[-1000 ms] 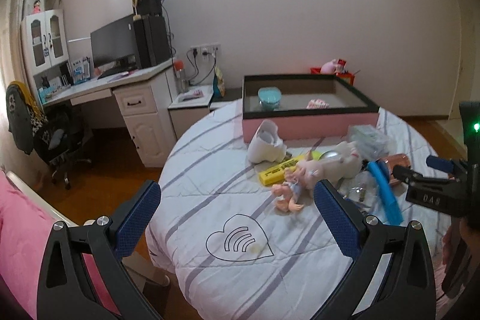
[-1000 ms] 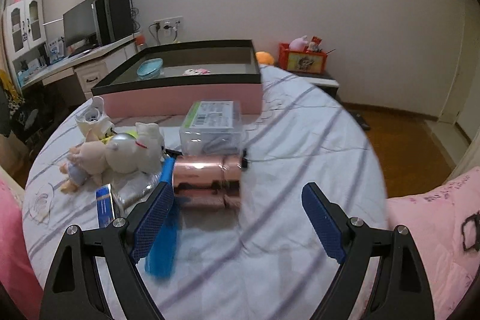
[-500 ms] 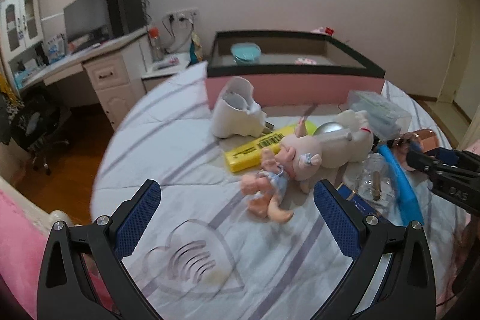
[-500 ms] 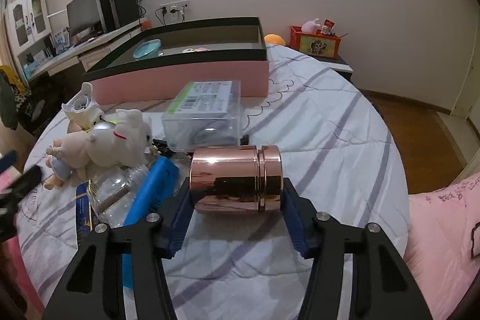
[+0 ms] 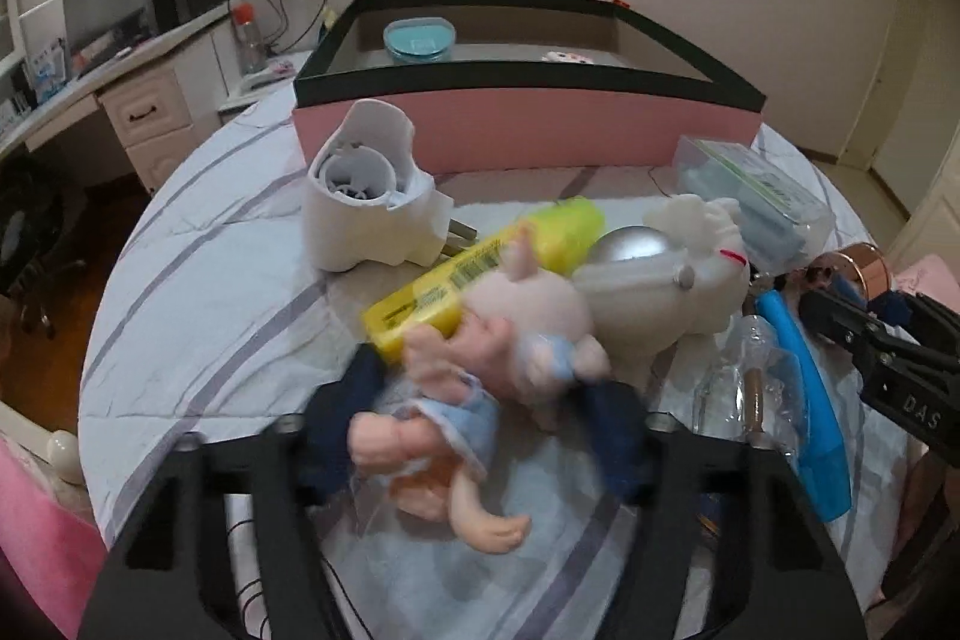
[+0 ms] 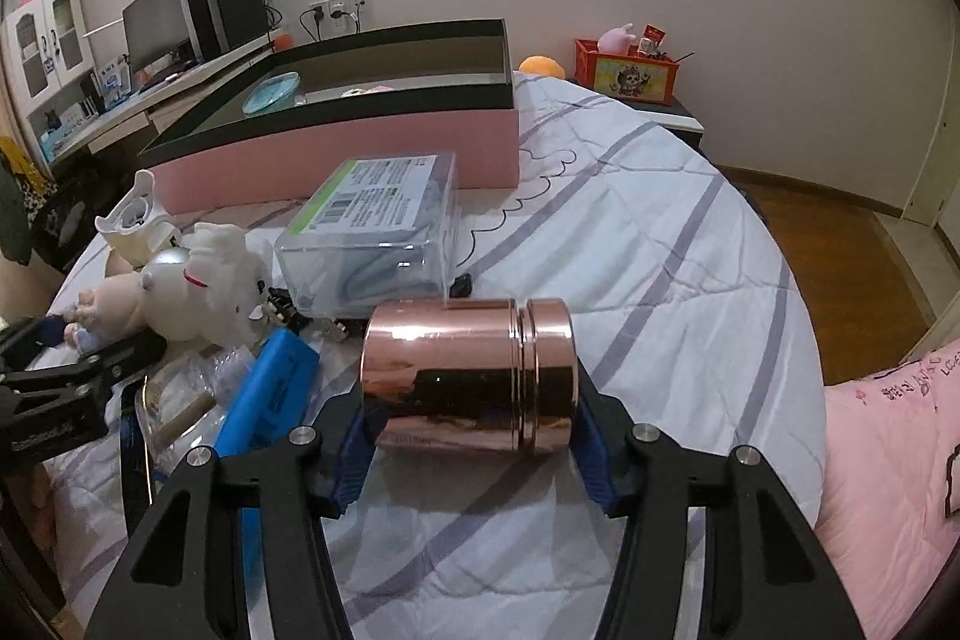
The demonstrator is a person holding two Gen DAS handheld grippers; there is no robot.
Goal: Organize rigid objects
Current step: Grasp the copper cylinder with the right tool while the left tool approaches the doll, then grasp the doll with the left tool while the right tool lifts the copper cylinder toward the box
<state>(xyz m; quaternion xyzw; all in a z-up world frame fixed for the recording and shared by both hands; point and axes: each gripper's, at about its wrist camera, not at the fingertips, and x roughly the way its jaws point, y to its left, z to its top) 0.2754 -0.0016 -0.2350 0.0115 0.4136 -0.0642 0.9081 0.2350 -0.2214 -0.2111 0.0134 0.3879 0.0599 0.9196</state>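
A pink doll (image 5: 480, 376) in blue clothes lies on the striped bedcover among a heap of toys. My left gripper (image 5: 480, 424) is over it, jaws closing, blurred blue pads pressing its sides. A rose-gold metal canister (image 6: 468, 376) lies on its side between the pads of my right gripper (image 6: 474, 448), which is shut on its two ends. The same canister (image 5: 858, 274) shows at the right edge of the left wrist view. A pink box with a black rim (image 6: 336, 154) stands open at the back, a teal lidded bowl (image 5: 420, 37) inside.
Around the doll lie a white plastic housing (image 5: 366, 196), a yellow box (image 5: 480, 268), a white plush (image 5: 672, 280), a clear case (image 6: 372, 232), a blue tube (image 6: 270, 394) and a clear bag (image 5: 738, 388). The bed drops off to a wooden floor on both sides.
My left gripper moved forward and down over the doll and its jaws narrowed around it. My right gripper closed on the canister, then stayed nearly still.
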